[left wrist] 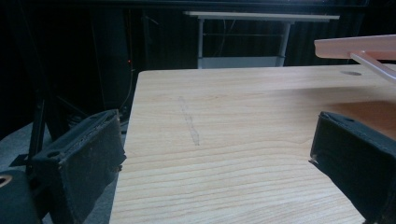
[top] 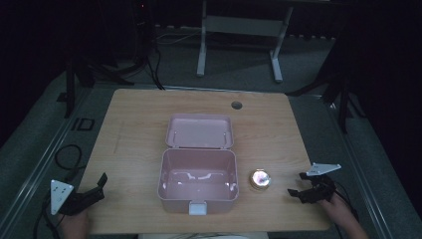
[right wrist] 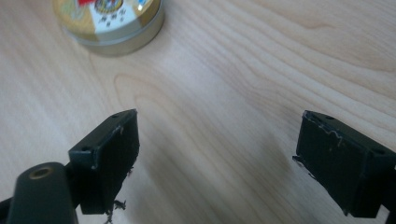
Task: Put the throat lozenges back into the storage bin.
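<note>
1. Pink box [top: 197, 180] sits mid-table with its lid thrown back, ready to receive.
2. Round tin [top: 260, 179] waits just right of it.
3. Right gripper [top: 297, 190], jaws spread and empty, faces the tin for pickup.
4. Left gripper [top: 97, 186] idles released at the table's left corner.

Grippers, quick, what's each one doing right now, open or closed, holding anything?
Left gripper: open, holding nothing, over the bare table.
Right gripper: open, holding nothing, pointed toward the round tin but apart from it.
</note>
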